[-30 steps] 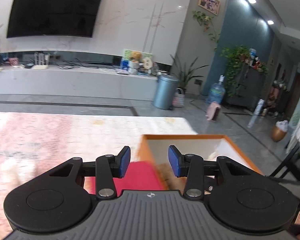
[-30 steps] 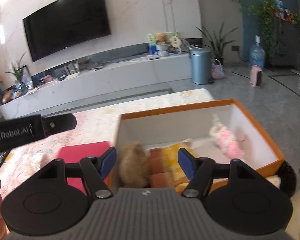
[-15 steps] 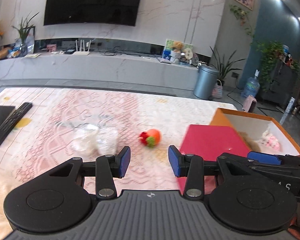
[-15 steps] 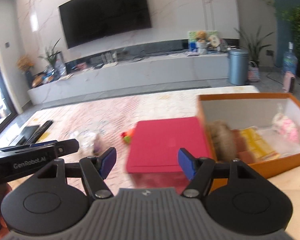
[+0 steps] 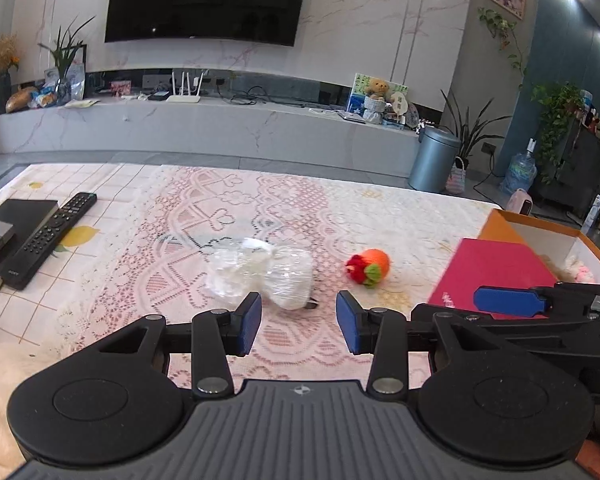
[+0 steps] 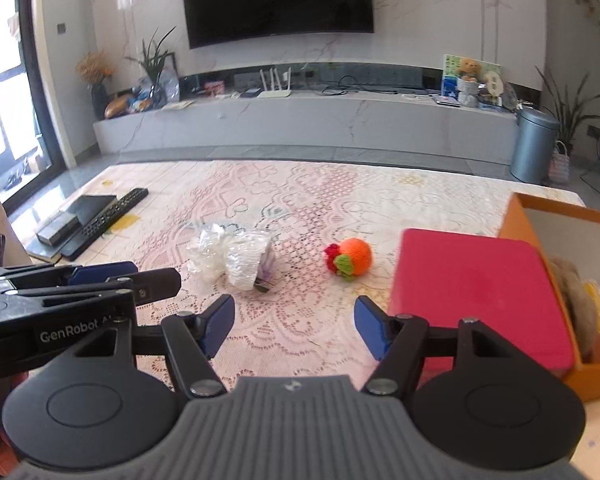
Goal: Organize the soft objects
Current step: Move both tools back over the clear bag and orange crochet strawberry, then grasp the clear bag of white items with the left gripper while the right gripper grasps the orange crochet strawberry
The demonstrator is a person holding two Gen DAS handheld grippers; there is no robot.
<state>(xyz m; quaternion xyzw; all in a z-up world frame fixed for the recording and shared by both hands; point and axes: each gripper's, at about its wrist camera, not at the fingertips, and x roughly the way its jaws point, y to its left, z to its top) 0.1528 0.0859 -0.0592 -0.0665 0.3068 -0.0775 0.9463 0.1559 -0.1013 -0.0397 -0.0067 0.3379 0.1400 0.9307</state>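
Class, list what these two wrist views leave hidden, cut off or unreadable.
- Orange box contents: left wrist view, mostly hidden by the red lid and the right hand-held gripper.
- Orange box: right wrist view, cut off by the frame edge.
- Clear wrapped bundle: contents unreadable in both views.
- Remote buttons: too small.

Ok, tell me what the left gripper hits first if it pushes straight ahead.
Probably the clear plastic-wrapped bundle on the lace tablecloth. It lies just beyond the open left gripper, slightly left of centre. Depth is hard to judge, so it could skim past.
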